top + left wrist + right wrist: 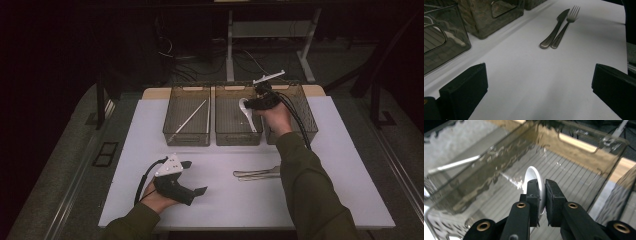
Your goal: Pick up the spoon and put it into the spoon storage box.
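Observation:
My right gripper (255, 102) hangs over the middle clear bin (218, 117) at the back of the table, shut on a white spoon (248, 116). In the right gripper view the black pads pinch the spoon (533, 175) just above the ribbed bin floor, with the gripper (542, 185) inside the bin walls (486, 170). My left gripper (196, 177) rests at the front left of the white table, jaws wide apart with nothing between them (539, 80). A steel knife (554, 30) and fork (566, 26) lie side by side on the table ahead of it.
Three clear bins stand in a row at the back. The left bin (170, 116) holds long white sticks (192, 116); the right bin (311, 119) is partly hidden by my right hand. The knife and fork pair (257, 173) lies mid-table, right of centre.

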### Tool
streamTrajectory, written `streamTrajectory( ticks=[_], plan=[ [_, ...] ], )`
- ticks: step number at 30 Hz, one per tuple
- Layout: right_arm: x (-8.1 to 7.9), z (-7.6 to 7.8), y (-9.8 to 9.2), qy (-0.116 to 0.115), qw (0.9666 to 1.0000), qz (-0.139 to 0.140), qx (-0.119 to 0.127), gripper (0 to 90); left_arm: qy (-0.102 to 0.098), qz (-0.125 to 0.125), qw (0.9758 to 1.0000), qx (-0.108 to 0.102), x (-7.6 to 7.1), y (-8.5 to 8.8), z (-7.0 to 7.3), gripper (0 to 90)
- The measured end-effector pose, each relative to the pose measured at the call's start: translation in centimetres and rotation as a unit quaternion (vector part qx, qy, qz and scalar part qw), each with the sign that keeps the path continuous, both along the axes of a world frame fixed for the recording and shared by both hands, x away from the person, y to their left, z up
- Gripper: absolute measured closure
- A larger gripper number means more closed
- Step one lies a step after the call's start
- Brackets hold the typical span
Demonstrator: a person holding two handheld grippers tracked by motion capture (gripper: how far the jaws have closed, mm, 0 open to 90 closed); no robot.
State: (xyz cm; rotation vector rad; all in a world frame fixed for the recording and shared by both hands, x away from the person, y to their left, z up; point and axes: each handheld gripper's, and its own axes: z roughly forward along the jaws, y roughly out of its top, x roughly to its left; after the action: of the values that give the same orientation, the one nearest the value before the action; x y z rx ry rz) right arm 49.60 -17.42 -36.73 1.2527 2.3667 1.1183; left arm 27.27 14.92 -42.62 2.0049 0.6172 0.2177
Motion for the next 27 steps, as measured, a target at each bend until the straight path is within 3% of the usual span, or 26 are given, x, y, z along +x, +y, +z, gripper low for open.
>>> streamTrajectory(
  ticks=[6,9,11,20,27],
  plan=[
    [-0.1,-0.9,0.4,0.015,0.9998,0.007,-0.007,80.2,0.001,0.001,1.0000,-0.001,0.0,0.0,0.0,0.0],
    [-0.2,-0.9,0.6,0.021,0.9997,0.015,-0.002,72.5,0.002,0.001,1.0000,-0.001,0.0,0.0,0.0,0.0],
    [-0.2,-0.8,0.5,0.026,0.9993,0.021,0.014,67.3,0.002,0.001,1.0000,-0.001,0.0,0.0,0.0,0.0],
    [-1.4,0.5,0.1,0.009,0.9988,0.025,0.041,52.3,0.002,0.002,1.0000,-0.001,0.0,0.0,-0.1,0.0],
    [-2.9,2.0,-1.9,-0.006,0.9973,0.025,0.068,46.0,0.002,0.004,1.0000,0.000,0.0,0.0,-0.1,0.0]
  ],
)
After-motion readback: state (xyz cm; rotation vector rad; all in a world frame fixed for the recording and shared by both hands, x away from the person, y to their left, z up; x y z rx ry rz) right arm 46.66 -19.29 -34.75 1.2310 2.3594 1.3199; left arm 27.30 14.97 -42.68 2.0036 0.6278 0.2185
